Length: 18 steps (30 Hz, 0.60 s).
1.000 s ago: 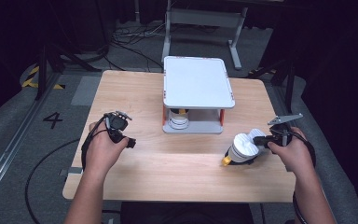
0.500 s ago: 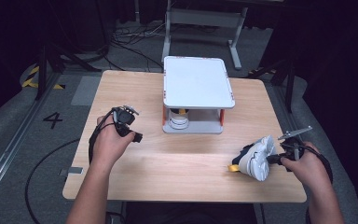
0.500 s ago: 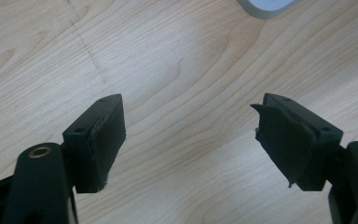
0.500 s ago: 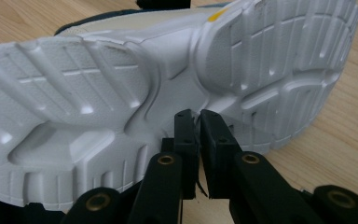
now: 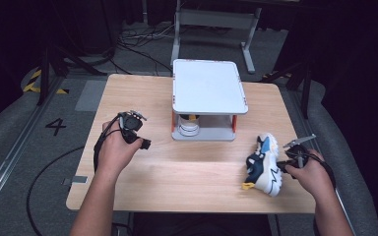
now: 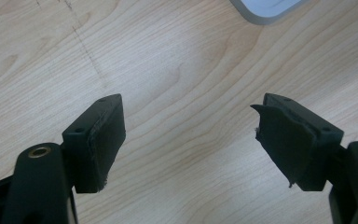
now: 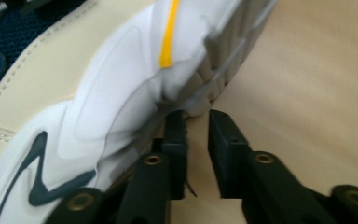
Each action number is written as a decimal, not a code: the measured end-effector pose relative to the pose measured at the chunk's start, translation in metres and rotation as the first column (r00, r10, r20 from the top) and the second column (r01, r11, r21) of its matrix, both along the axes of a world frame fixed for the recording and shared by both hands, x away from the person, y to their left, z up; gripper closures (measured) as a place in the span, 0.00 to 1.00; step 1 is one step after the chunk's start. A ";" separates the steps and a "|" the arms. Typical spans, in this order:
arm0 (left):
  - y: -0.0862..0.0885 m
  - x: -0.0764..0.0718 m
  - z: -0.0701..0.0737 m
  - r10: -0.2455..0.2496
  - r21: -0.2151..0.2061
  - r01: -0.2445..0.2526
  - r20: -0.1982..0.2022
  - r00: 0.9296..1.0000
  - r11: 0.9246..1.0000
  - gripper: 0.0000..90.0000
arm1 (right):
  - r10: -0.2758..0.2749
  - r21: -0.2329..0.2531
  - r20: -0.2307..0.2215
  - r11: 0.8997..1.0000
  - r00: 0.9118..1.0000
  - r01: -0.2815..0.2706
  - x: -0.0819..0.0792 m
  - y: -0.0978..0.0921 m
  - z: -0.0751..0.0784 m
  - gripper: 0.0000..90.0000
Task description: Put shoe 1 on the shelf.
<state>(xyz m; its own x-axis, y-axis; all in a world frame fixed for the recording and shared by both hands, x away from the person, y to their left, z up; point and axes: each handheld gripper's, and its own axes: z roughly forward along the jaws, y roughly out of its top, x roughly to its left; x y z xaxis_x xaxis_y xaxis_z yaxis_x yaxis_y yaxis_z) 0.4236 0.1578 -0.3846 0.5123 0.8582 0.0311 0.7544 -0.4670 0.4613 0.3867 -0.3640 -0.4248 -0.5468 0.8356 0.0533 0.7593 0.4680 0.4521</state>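
Right claw (image 7: 196, 116) has its jaws nearly together, nipping the sole edge of the sneaker (image 5: 264, 166), which lies at the table's (image 5: 177, 172) four o'clock, pulled nearer the front edge than before. Left claw (image 6: 189, 140) hangs wide apart over bare wood at nine o'clock, having drifted little.

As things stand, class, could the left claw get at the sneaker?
Probably yes: the left claw is open, and bare table lies between it and the sneaker, though the right claw is at its sole.
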 end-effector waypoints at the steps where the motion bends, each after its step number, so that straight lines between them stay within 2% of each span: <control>1: 0.002 -0.001 0.000 -0.002 0.002 0.002 0.000 1.000 1.000 0.26 | 0.018 0.024 0.028 1.000 0.999 -0.018 0.004 0.007 -0.002 0.81; 4: 0.007 -0.004 0.001 0.010 -0.003 -0.010 0.004 1.000 1.000 0.26 | 0.046 0.011 0.036 0.999 0.998 -0.047 0.010 0.017 -0.004 0.79; 6: 0.010 -0.006 0.002 0.023 -0.007 -0.023 0.008 1.000 1.000 0.26 | 0.037 0.019 0.041 0.999 0.998 -0.038 0.009 0.015 0.000 0.75; 8: 0.012 -0.006 0.002 0.026 -0.008 -0.026 0.011 1.000 1.000 0.26 | 0.023 0.023 0.052 0.999 0.998 -0.024 0.006 0.010 0.009 0.73; 10: 0.012 -0.006 0.002 0.028 -0.007 -0.028 0.010 1.000 1.000 0.26 | 0.006 0.013 0.091 1.000 0.996 -0.008 0.001 0.007 0.022 0.71; 11: 0.012 -0.006 0.002 0.028 -0.007 -0.028 0.010 1.000 1.000 0.26 | 0.001 0.012 0.132 1.000 0.991 -0.003 -0.004 0.006 0.034 0.68; 12: 0.012 -0.006 0.002 0.027 -0.002 -0.027 0.010 1.000 1.000 0.26 | 0.001 0.012 0.132 1.000 0.991 -0.003 -0.004 0.006 0.034 0.68; 14: 0.010 -0.007 0.001 0.028 -0.005 -0.028 0.005 1.000 1.000 0.26 | 0.007 0.046 0.178 0.999 0.984 -0.015 -0.012 0.009 0.051 0.65; 16: 0.009 -0.007 0.000 0.022 0.001 -0.022 0.002 1.000 1.000 0.26 | 0.035 0.072 0.216 0.996 0.976 -0.052 -0.016 0.017 0.062 0.62; 18: 0.009 -0.008 -0.001 0.020 0.003 -0.020 0.000 1.000 1.000 0.26 | 0.074 0.070 0.226 0.993 0.971 -0.092 -0.016 0.029 0.065 0.58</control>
